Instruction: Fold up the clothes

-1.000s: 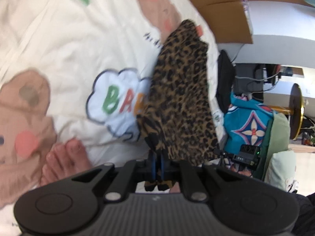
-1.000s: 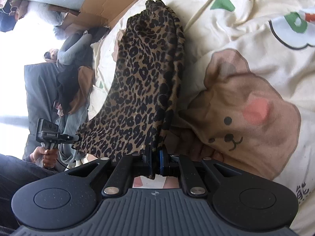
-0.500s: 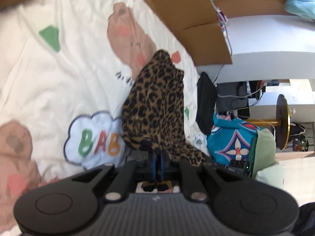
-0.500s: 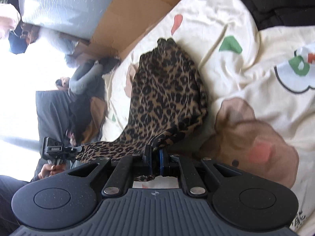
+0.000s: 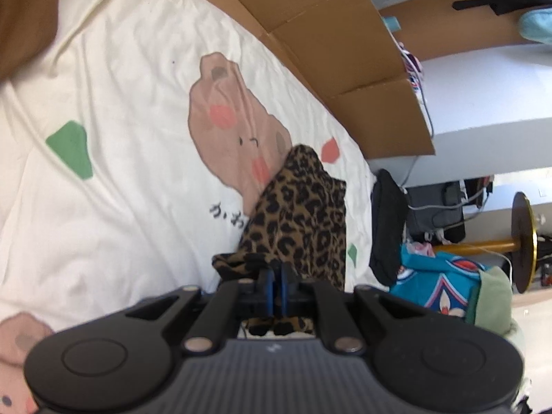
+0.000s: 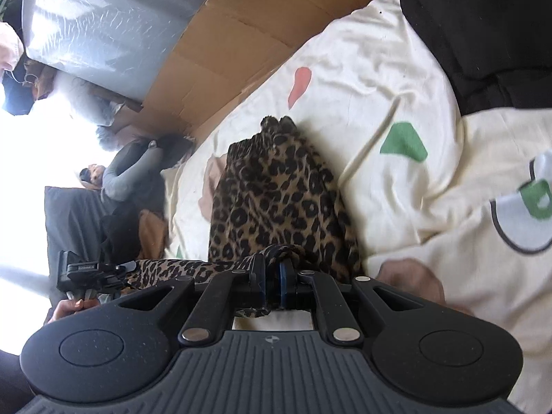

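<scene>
A leopard-print garment [image 5: 303,220] lies stretched over a cream bedsheet [image 5: 114,186] printed with bears. My left gripper [image 5: 275,276] is shut on its near edge, with a bit of the cloth poking out behind the blue pads. In the right wrist view the same leopard-print garment [image 6: 276,200] runs away from me, and my right gripper [image 6: 273,269] is shut on a bunched corner of it. A strip of the cloth stretches left from there toward the other gripper [image 6: 89,272], held by a hand at the left edge.
Cardboard sheets [image 5: 331,41] stand along the bed's far side. A black cloth [image 6: 483,27] lies on the bed at the upper right. Past the bed edge are a black bag [image 5: 388,231], a teal patterned bag [image 5: 438,286] and a round side table [image 5: 522,241]. A person [image 6: 131,169] sits beyond.
Both grippers have pulled back and up with the garment's edge still pinched. The cloth looks shorter and lies farther off, and more sheet and cardboard show. The foot seen earlier is out of view.
</scene>
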`<state>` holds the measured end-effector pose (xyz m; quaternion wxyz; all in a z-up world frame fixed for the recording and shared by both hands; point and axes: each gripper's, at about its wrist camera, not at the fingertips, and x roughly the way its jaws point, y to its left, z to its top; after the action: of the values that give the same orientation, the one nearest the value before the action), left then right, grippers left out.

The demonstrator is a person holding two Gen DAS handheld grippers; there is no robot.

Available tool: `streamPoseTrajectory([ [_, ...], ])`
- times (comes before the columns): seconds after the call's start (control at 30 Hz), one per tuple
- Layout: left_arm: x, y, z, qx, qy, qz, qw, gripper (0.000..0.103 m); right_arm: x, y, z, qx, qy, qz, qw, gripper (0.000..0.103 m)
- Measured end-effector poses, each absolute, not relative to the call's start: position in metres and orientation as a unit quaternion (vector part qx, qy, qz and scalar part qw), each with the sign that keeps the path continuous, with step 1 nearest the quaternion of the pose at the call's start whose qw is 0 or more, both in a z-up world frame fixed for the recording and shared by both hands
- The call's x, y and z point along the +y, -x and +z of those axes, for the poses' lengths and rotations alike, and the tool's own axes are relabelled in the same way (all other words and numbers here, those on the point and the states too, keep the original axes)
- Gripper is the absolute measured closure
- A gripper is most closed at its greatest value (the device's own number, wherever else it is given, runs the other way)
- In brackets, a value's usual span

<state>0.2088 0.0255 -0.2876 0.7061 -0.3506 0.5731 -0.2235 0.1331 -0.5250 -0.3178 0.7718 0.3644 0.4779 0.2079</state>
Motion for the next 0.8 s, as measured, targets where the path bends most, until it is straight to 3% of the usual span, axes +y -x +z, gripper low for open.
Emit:
streamPoseTrajectory([
  [0.43, 0.011, -0.251, -0.282, 0.540, 0.343, -0.228, 0.734, 0.098, -0.530, -0.155, -0.321, 0.447, -0.394, 0.168, 0.785, 0.097],
  [0.8, -0.008, -0.281, -0.339, 0.564, 0.313, -0.186, 0.741, 0.098, -0.527, -0.184, -0.359, 0.461, -0.400, 0.111, 0.785, 0.095],
])
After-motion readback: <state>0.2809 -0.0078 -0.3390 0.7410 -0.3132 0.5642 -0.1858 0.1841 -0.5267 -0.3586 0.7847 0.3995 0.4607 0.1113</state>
